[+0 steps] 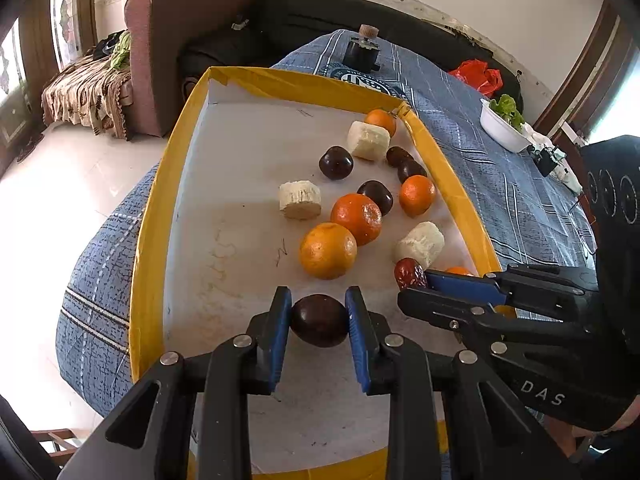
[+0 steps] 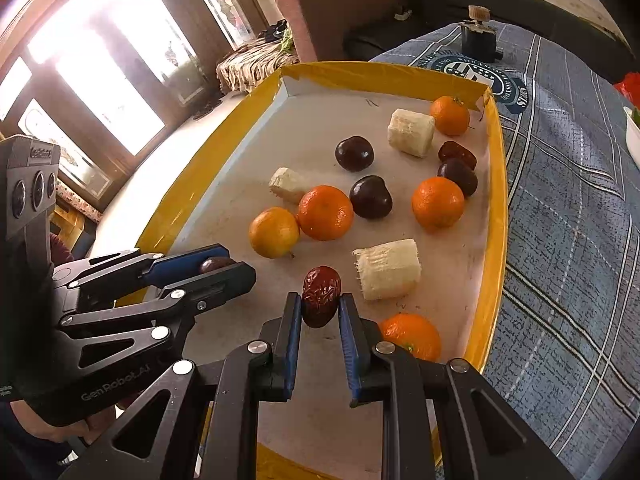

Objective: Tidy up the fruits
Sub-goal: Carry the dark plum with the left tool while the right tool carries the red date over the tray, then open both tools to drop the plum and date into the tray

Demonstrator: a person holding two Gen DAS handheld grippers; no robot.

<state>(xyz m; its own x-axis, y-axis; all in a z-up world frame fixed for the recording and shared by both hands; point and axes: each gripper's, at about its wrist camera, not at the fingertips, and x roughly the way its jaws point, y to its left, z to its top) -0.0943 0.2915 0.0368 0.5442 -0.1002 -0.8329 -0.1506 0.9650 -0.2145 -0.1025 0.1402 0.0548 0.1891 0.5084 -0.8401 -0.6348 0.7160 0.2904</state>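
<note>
A white tray with a yellow rim holds mixed fruit on a blue cloth. My left gripper is shut on a dark plum near the tray's front; in the right wrist view it comes in from the left with the plum showing between its blue pads. My right gripper is shut on a wrinkled red date; the left wrist view shows it at the right with the date. Oranges, peeled banana pieces and more dark plums lie farther back.
One orange sits close beside my right gripper's right finger, against the tray's rim. A white bowl of greens, a small dark jar and a red bag stand on the cloth beyond. The tray's left half holds no fruit.
</note>
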